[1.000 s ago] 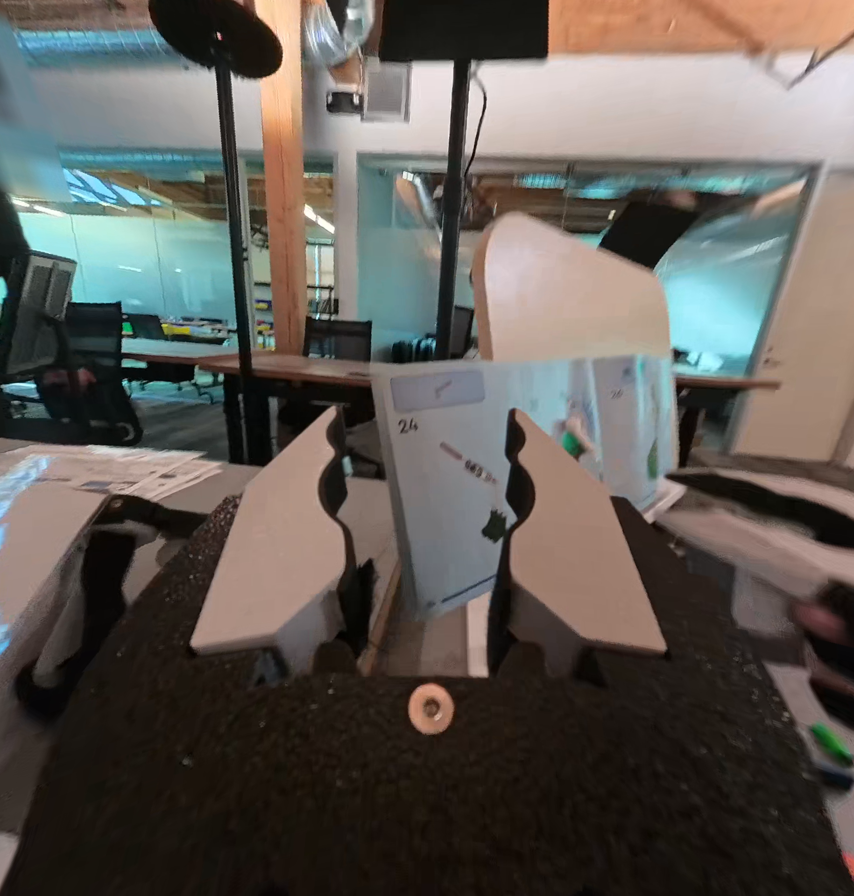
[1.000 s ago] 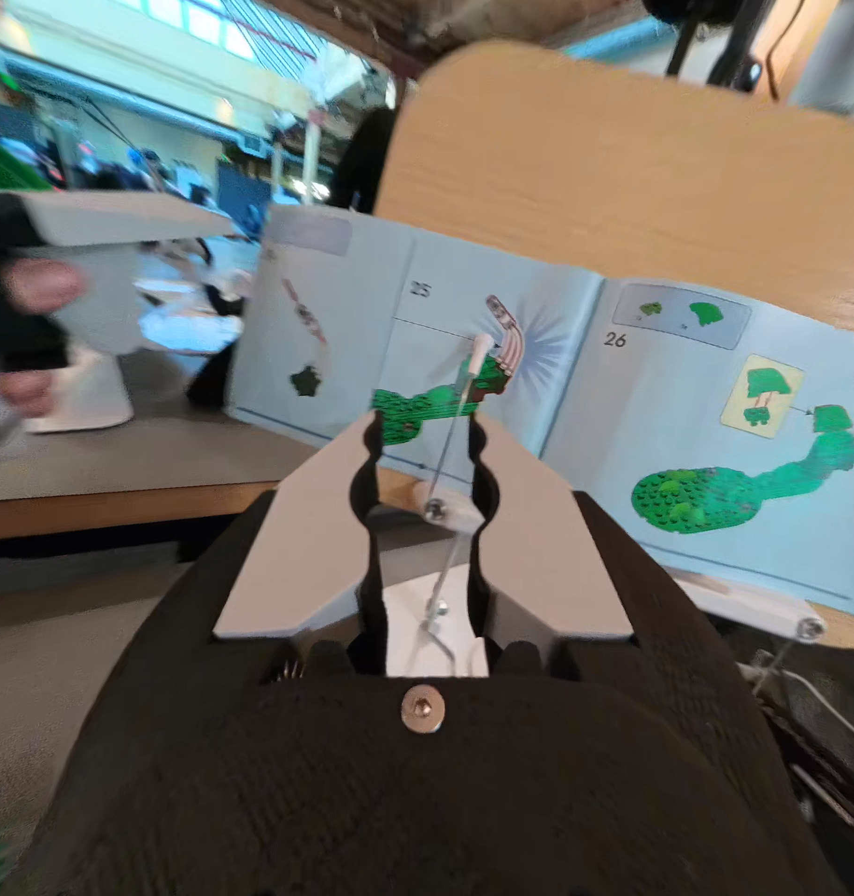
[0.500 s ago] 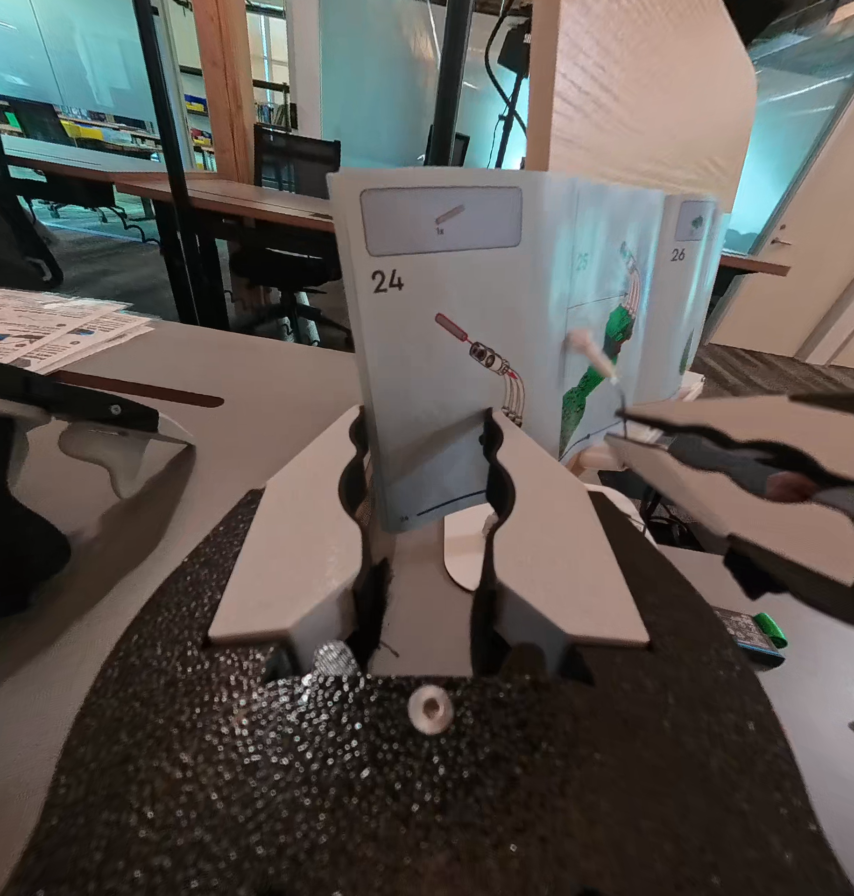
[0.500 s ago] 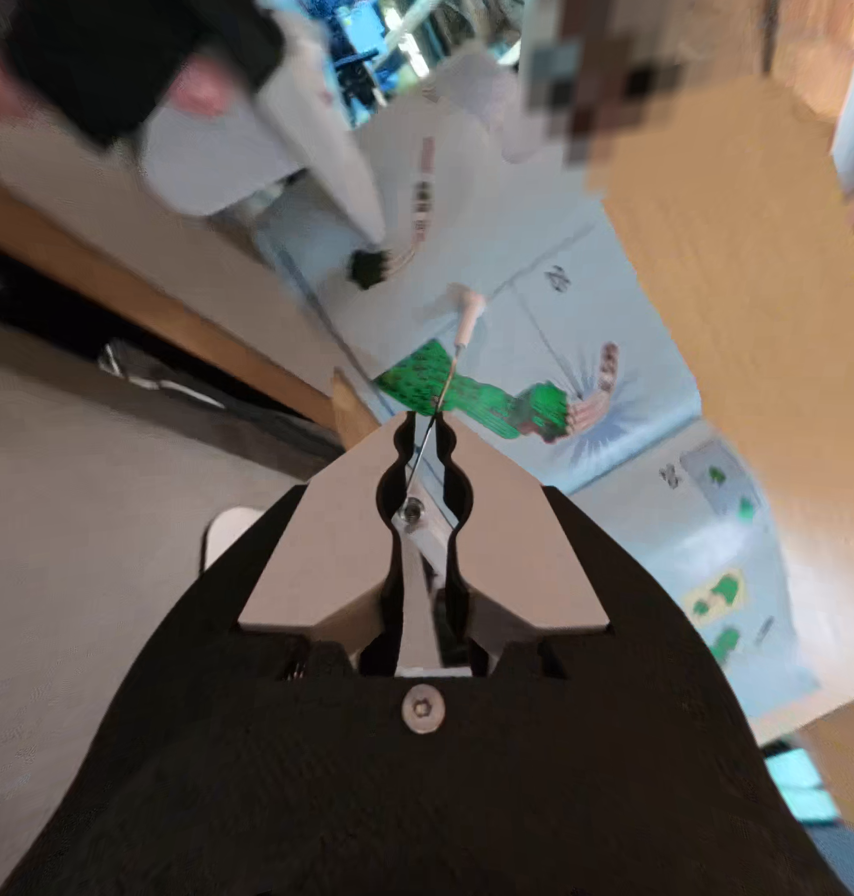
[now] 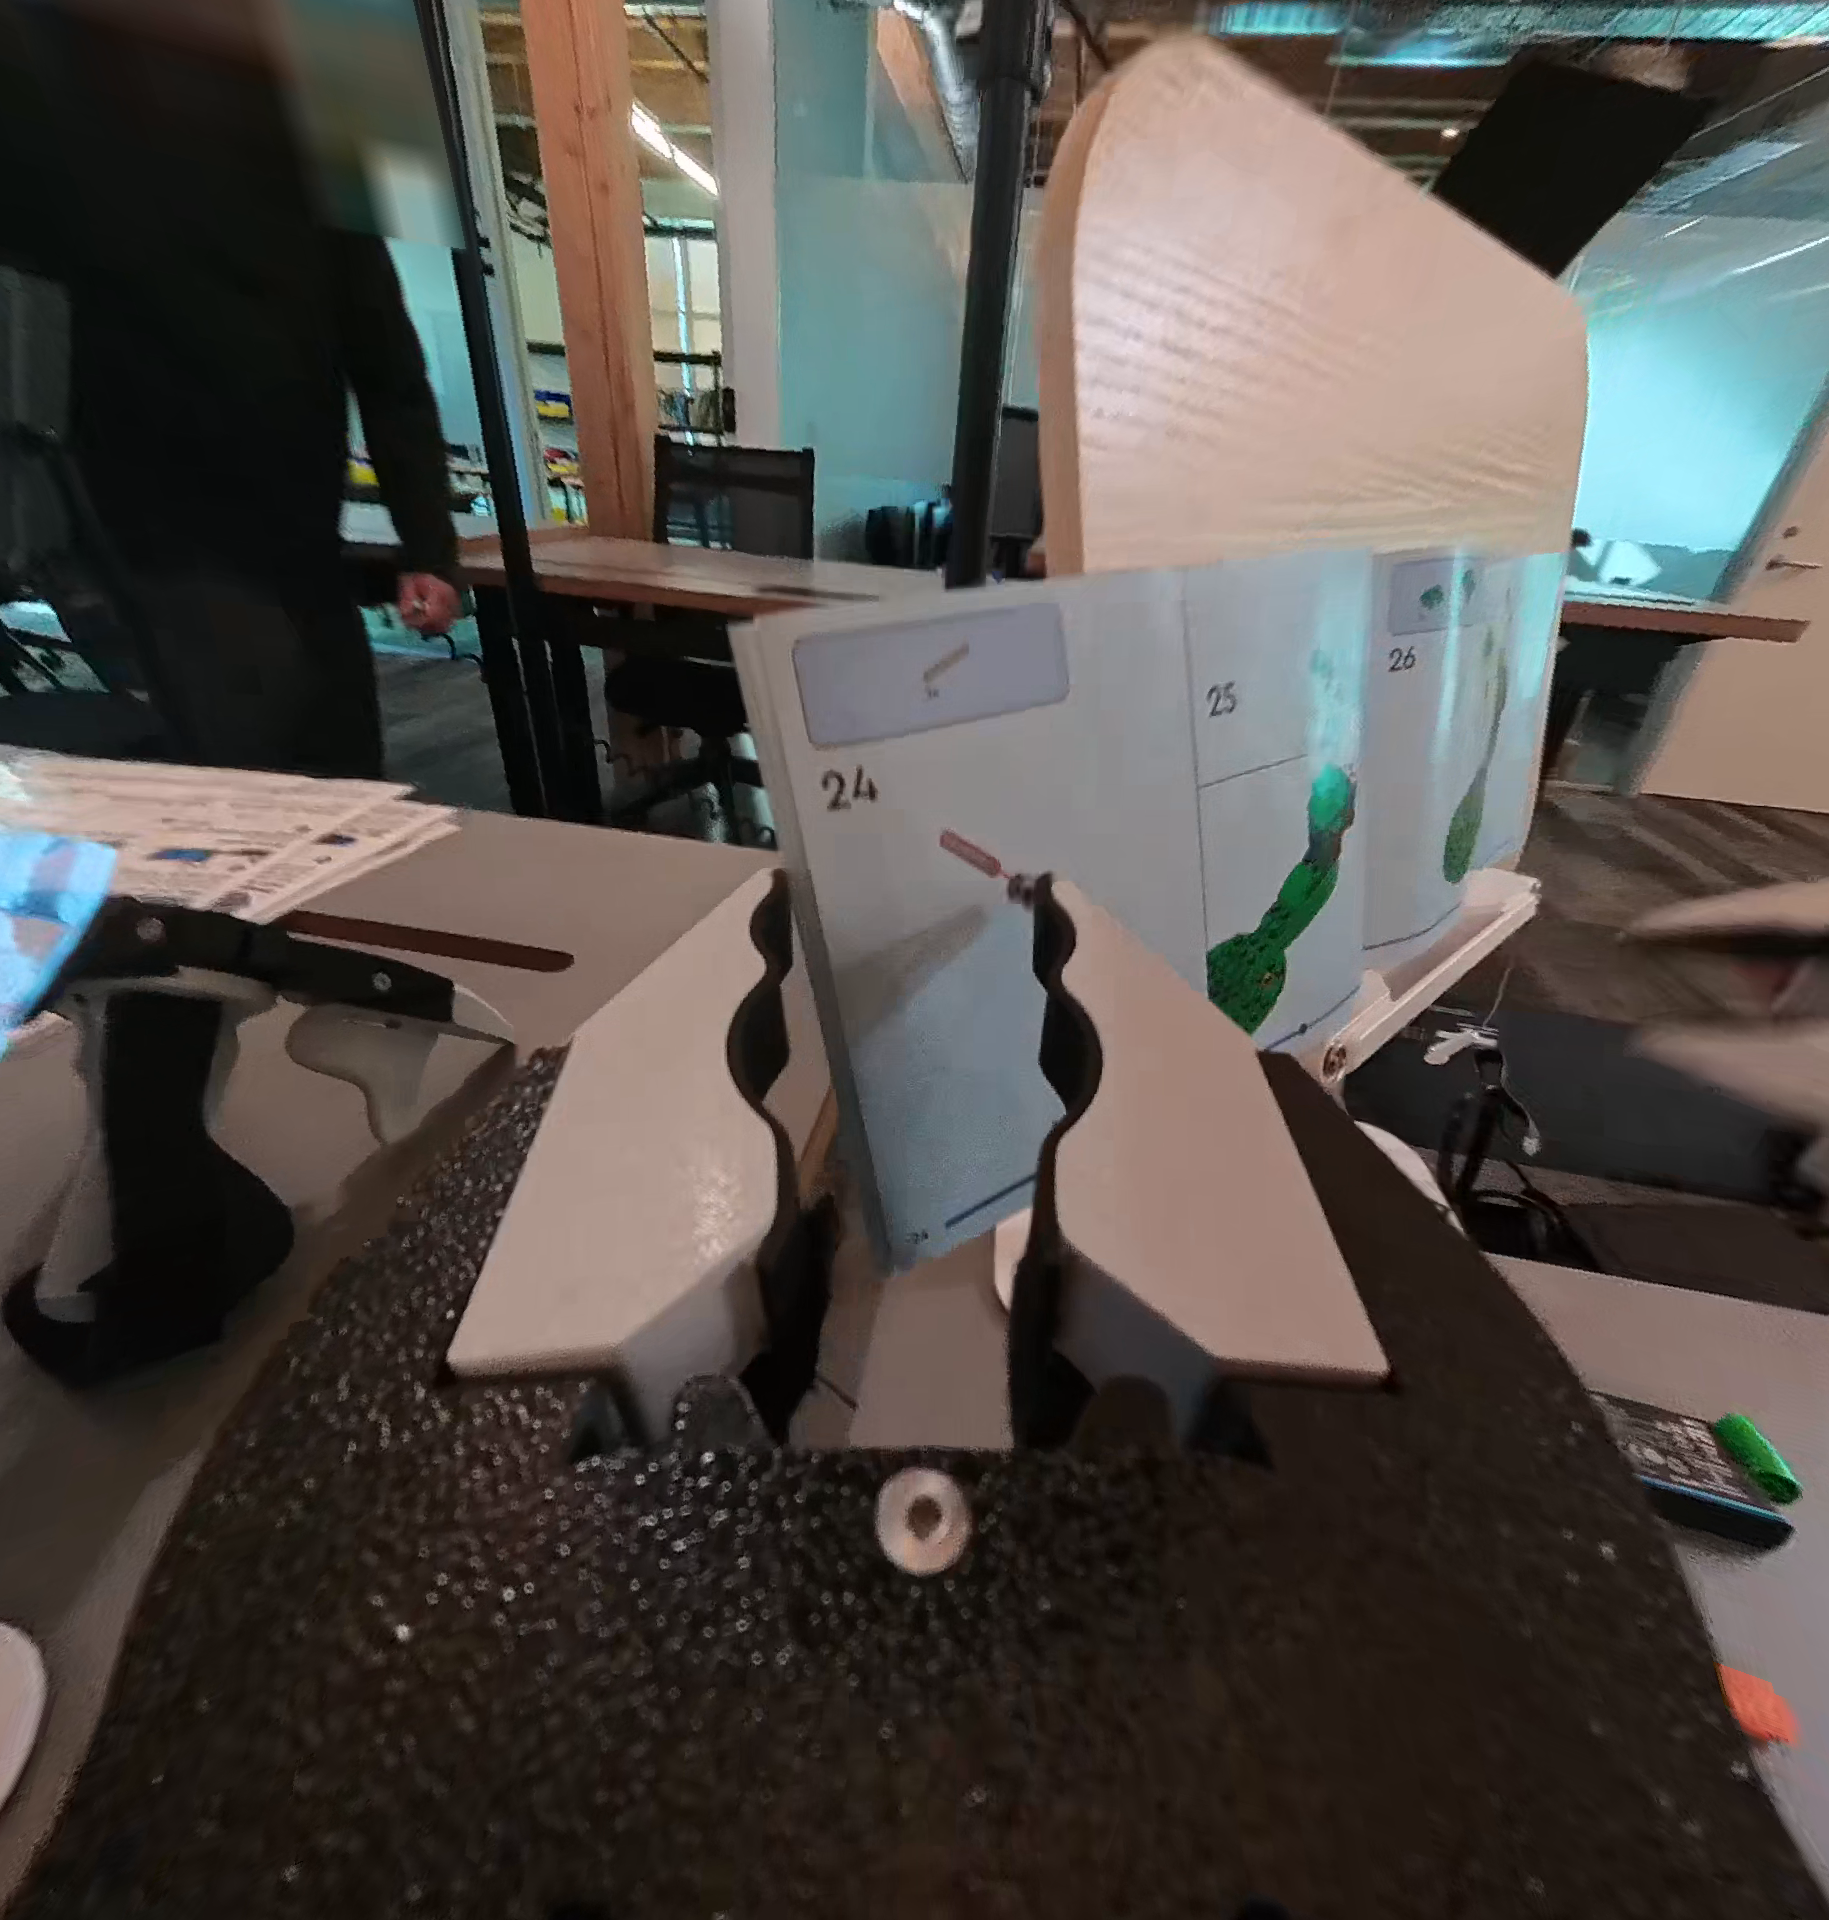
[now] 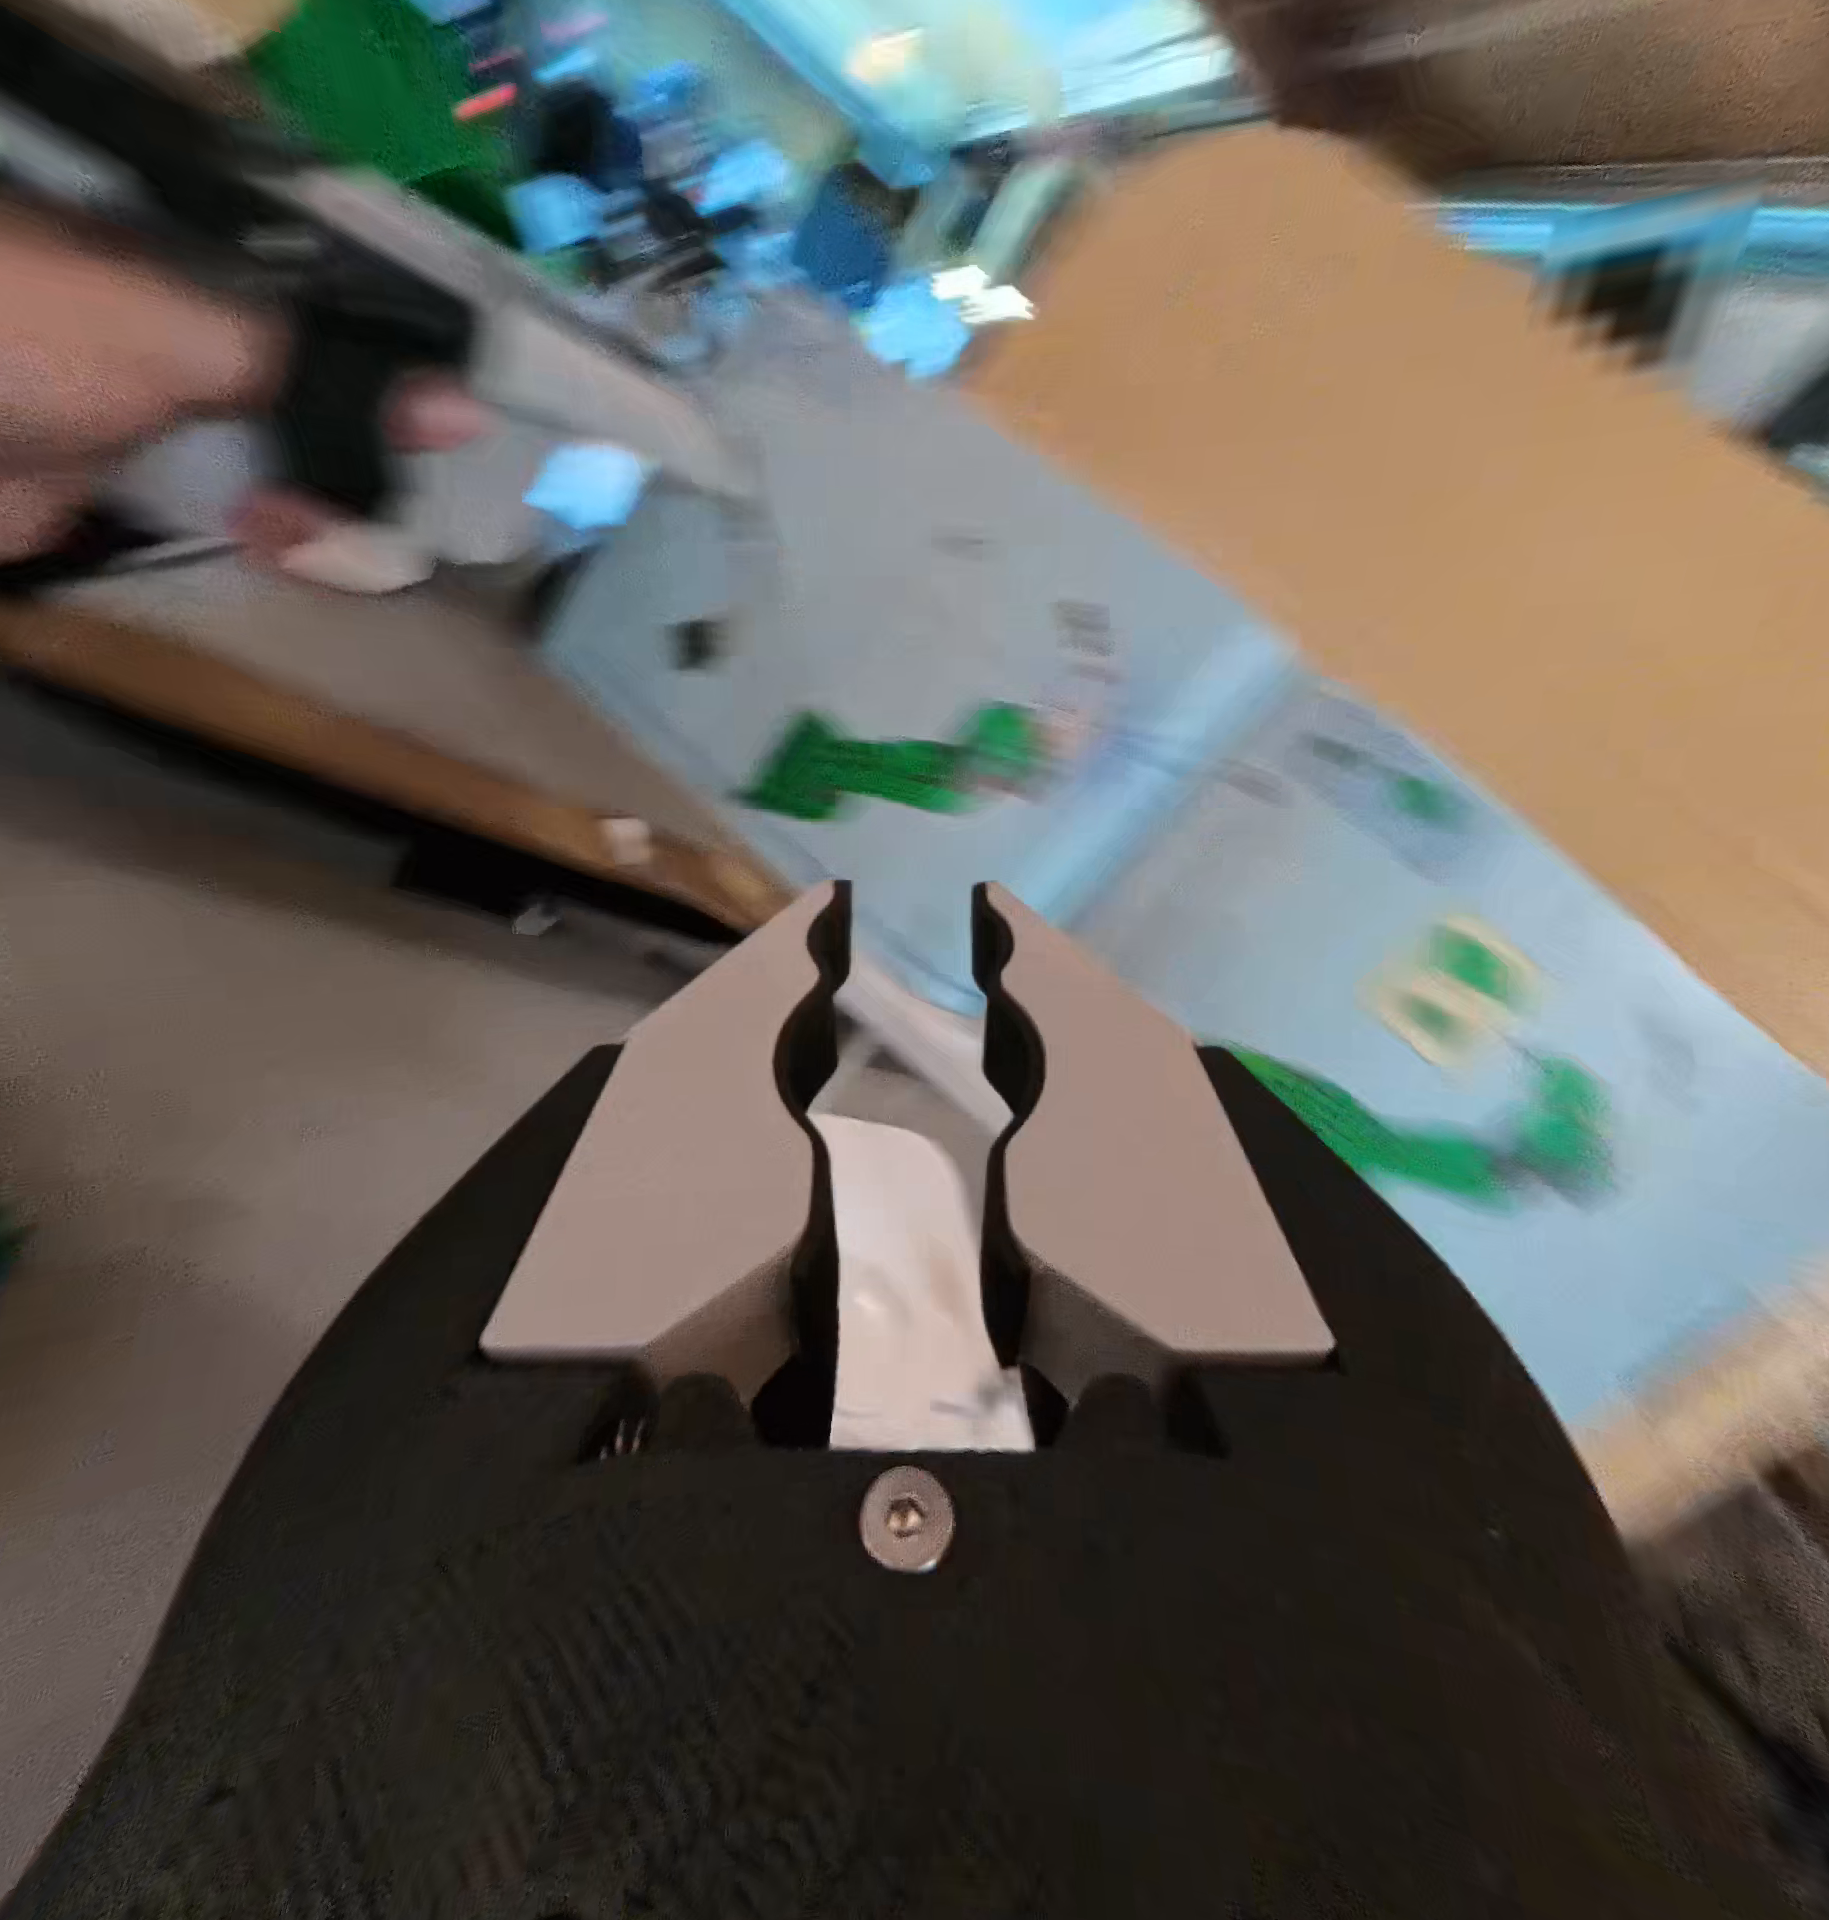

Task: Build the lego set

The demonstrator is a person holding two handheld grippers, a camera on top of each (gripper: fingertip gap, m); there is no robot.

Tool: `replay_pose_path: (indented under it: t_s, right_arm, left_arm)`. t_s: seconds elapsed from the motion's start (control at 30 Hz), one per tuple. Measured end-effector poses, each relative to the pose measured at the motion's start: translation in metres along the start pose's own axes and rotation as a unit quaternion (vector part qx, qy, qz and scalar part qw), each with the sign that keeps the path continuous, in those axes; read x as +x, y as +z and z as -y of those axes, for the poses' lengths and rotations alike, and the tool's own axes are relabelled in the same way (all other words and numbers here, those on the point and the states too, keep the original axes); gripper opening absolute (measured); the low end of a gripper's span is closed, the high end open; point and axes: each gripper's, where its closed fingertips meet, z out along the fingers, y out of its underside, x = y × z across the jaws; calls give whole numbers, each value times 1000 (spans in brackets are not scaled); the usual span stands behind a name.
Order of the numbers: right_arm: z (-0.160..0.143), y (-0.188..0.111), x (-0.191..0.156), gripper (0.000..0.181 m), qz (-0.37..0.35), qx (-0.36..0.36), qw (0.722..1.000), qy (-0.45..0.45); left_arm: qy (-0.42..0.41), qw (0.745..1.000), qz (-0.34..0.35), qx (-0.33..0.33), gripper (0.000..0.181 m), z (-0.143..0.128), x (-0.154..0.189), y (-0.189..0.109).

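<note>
With both the left gripper (image 5: 910, 914) and right gripper (image 6: 910, 914) spread and empty, the instruction booklet (image 5: 993, 935) (thin, floppy paper) stands propped ahead; pinch page edges lightly.

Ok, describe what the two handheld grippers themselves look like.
Both match. The left gripper and right gripper each have a rough black body, one silver screw at its centre, and two pale grey wedge fingers with wavy black inner edges. No cables show.
</note>
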Motion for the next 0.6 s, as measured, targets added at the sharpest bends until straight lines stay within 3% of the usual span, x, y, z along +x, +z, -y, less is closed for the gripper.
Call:
replay_pose_path:
  t_s: [0.1, 0.2, 0.37, 0.47, 0.6]
  right_arm:
    - [-38, -39, 93, 32, -205, 29, 967, 145]
    - [-85, -54, 124, 41, -265, 79, 916, 290]
    - [-114, -45, 127, 63, -260, 158, 871, 387]
    - [-113, -34, 123, 73, -242, 180, 865, 402]
    - [-104, -19, 130, 101, -250, 161, 868, 399]
  left_arm:
    - [21, 999, 12, 25, 42, 15, 2, -9]
    - [30, 999, 12, 34, 42, 22, 6, -12]
    - [51, 998, 18, 34, 42, 23, 12, -12]
    - [71, 997, 30, 31, 42, 23, 12, -11]
    - [86, 995, 45, 31, 41, 26, 9, -14]
